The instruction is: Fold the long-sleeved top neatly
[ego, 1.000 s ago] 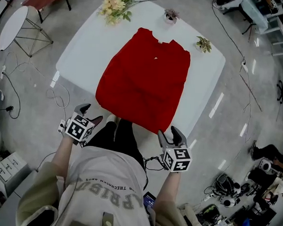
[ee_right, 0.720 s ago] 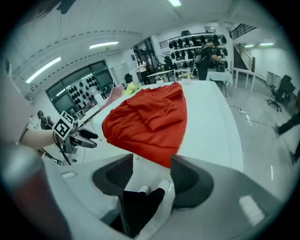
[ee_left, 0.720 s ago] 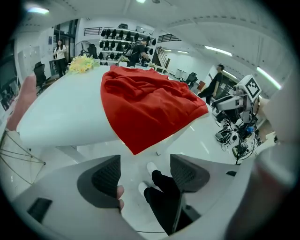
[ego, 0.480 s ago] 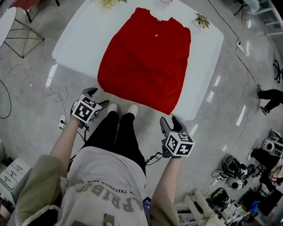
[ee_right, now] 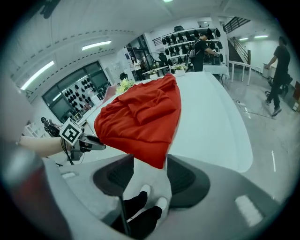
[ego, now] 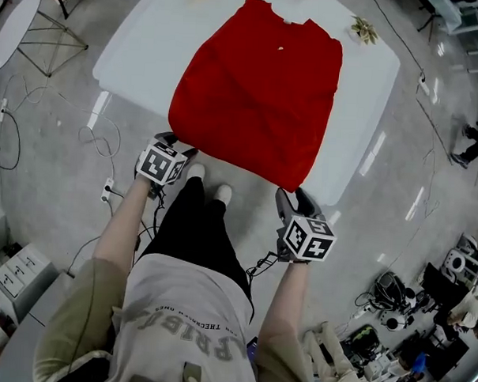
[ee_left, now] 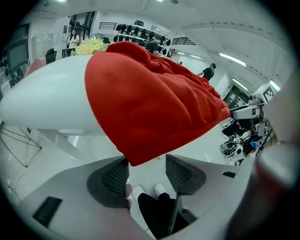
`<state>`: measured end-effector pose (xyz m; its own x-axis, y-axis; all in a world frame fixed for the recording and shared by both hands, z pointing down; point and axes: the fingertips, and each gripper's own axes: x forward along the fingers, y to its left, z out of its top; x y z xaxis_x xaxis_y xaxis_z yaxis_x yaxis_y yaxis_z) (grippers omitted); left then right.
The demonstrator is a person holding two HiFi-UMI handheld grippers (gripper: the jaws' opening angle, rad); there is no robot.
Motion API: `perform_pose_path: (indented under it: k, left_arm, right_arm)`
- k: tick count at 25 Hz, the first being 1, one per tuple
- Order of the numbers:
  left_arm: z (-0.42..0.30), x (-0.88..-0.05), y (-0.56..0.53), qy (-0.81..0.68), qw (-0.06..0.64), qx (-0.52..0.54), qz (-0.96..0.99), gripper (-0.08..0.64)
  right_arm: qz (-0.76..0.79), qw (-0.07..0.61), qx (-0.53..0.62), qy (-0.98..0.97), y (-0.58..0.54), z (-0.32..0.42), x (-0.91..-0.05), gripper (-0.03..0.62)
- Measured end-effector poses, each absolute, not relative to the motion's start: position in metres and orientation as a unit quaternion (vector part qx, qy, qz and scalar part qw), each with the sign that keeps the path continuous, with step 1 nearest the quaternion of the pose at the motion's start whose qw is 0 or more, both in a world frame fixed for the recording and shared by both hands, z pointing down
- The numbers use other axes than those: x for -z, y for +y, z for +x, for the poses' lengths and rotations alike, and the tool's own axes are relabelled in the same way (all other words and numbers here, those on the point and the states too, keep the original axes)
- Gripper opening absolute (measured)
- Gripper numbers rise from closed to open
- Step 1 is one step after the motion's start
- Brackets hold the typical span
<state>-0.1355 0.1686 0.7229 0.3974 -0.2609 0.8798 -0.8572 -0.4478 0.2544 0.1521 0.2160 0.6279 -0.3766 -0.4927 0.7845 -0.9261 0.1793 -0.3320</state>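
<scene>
One red top (ego: pixel 259 84), just the one, on one white worktop (ego: pixel 143 39). Two hand-held grippers, left hand-held gripper (ego: pixel 180 144) and right hand-held gripper (ego: pixel 291 193), two jaws apiece, the left pair closing with the top's corner just reaching between the tips. Two marker cubes, one on the left (ego: pixel 161 164), one on the right (ego: pixel 310 237). Two white shoes (ego: pixel 195 172) down below. One small potted plant (ego: pixel 363 30) at the far corner. One round side table (ego: pixel 13 27) off to the left. And in the right gripper view, two bystanders: one by the shelves (ee_right: pixel 201 47), one out on the floor (ee_right: pixel 277 77).
</scene>
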Motion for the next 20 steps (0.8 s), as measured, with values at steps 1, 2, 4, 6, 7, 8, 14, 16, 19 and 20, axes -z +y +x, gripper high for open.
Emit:
perform_pose_path:
  k: [1,2,4,6,7,8,14,16,19,20]
  left_arm:
    - [-0.138,-0.72,0.169,-0.384,0.361,-0.403,0.748,0.208]
    - [-0.141,-0.715,0.17,-0.395,0.351,-0.401,0.748,0.14]
    - [-0.147,-0.703,0.173,-0.41,0.335,-0.393,0.752,0.065]
    - [-0.15,-0.69,0.179,-0.412,0.323,-0.386,0.76,0.04]
    - [-0.151,-0.684,0.183,-0.41,0.315,-0.385,0.764,0.032]
    - [-0.152,-0.676,0.185,-0.407,0.306,-0.386,0.769,0.029]
    - [-0.165,-0.619,0.194,-0.401,0.278,-0.374,0.789,0.025]
    - [-0.169,-0.603,0.192,-0.398,0.288,-0.366,0.79,0.025]
    - [-0.172,-0.586,0.186,-0.391,0.302,-0.358,0.792,0.025]
    - [-0.174,-0.581,0.183,-0.391,0.303,-0.358,0.792,0.025]
  right_arm:
    - [0.485,0.26,-0.412,-0.726,0.217,0.151,-0.627,0.216]
    - [0.481,0.257,-0.411,-0.731,0.218,0.151,-0.625,0.215]
    - [0.484,0.257,-0.399,-0.735,0.218,0.155,-0.622,0.137]
    - [0.486,0.253,-0.394,-0.738,0.217,0.159,-0.619,0.076]
    - [0.485,0.248,-0.395,-0.74,0.217,0.16,-0.617,0.063]
    - [0.482,0.243,-0.397,-0.742,0.217,0.161,-0.615,0.049]
    - [0.465,0.232,-0.398,-0.756,0.218,0.156,-0.586,0.032]
    - [0.467,0.216,-0.407,-0.754,0.216,0.156,-0.574,0.032]
    - [0.475,0.199,-0.419,-0.748,0.214,0.153,-0.559,0.032]
    - [0.479,0.193,-0.422,-0.745,0.212,0.151,-0.554,0.032]
